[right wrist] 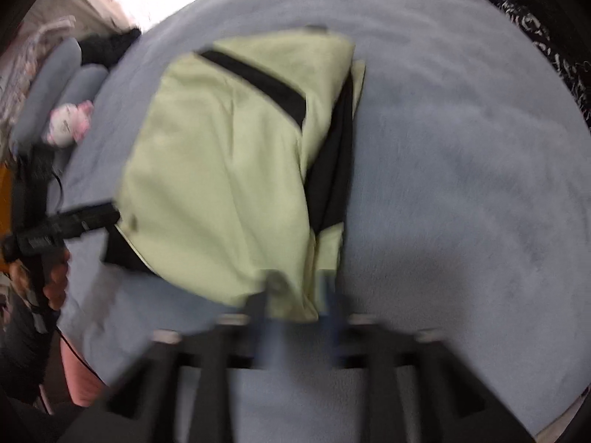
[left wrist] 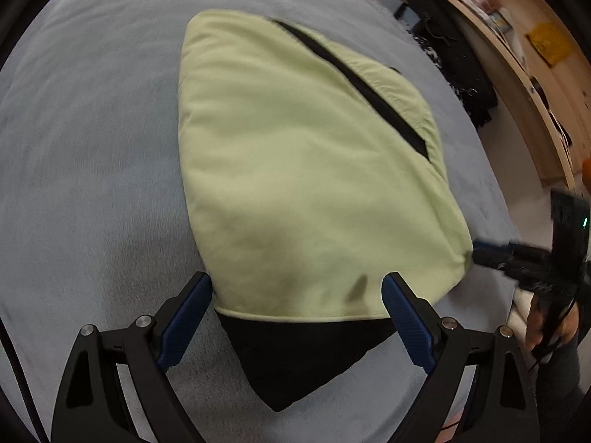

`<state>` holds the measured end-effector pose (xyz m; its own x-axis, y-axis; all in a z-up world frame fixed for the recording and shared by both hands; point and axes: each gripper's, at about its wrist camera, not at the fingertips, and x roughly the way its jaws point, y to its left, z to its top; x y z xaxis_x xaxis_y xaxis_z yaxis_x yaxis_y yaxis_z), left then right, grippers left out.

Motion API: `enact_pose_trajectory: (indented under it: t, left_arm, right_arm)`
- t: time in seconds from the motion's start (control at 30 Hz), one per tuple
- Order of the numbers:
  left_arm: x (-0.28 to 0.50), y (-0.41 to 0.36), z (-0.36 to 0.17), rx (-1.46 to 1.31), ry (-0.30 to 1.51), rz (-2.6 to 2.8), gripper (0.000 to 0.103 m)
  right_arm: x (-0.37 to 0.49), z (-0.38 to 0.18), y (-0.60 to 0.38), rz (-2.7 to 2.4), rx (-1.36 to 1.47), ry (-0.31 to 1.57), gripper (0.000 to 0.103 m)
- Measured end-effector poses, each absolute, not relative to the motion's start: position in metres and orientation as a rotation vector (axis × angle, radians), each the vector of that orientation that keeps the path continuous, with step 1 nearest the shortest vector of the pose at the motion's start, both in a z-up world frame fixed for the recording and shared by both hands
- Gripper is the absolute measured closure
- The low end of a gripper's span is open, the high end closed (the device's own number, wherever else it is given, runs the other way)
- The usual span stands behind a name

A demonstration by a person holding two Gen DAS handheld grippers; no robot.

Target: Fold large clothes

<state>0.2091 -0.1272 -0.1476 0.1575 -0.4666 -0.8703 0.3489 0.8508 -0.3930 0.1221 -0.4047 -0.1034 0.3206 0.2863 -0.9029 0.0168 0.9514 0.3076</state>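
- between the spread blue pads of the left gripper (left wrist: 297, 295) lies the near hem of a folded pale-green jacket (left wrist: 306, 170), nothing pinched.
- just below that hem, a black lining flap (left wrist: 295, 358) pokes out toward the gripper.
- beyond, the jacket rests on a grey-blue fleece blanket (left wrist: 92, 166), black stripe (left wrist: 354, 81) slanting across its far side.
- off to the side, the right gripper (right wrist: 297, 306), blurred, jaws narrowed around the jacket's near corner; whether it pinches, cannot tell.

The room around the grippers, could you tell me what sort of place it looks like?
Probably a bedroom: the green garment lies on a soft grey bed cover, with pillows and wooden shelves nearby.
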Motion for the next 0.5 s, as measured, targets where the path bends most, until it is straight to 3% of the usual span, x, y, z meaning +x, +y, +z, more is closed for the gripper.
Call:
enact_pose_trajectory:
  t: [0.07,0.5]
  left_arm:
    - [0.214,-0.126,-0.143,-0.112,1.273,-0.592,0.011]
    - [0.246,-0.103,-0.156,-0.255,1.225,-0.701,0.009]
  right_arm:
    - [0.129,-0.094,-0.412,0.175,0.331,1.170,0.015]
    - [0.190,-0.145,-0.460,0.288,0.663,1.182,0.015]
